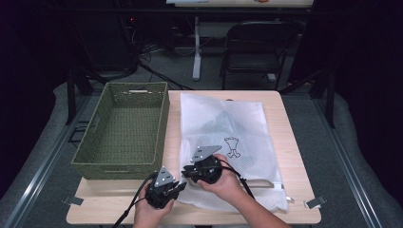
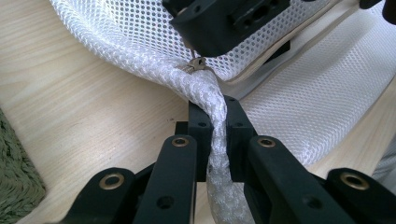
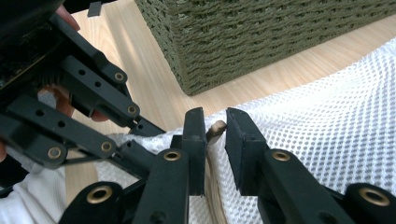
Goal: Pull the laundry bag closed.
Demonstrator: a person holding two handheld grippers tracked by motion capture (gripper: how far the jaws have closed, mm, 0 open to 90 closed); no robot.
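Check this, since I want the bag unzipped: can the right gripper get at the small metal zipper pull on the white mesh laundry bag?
Probably yes: the zipper pull sits between the right gripper fingers, nothing blocking.

One white mesh laundry bag lies at right on one wooden tabletop, one green woven basket at left, two handheld grippers, left gripper and right gripper, near, one folding chair beyond.
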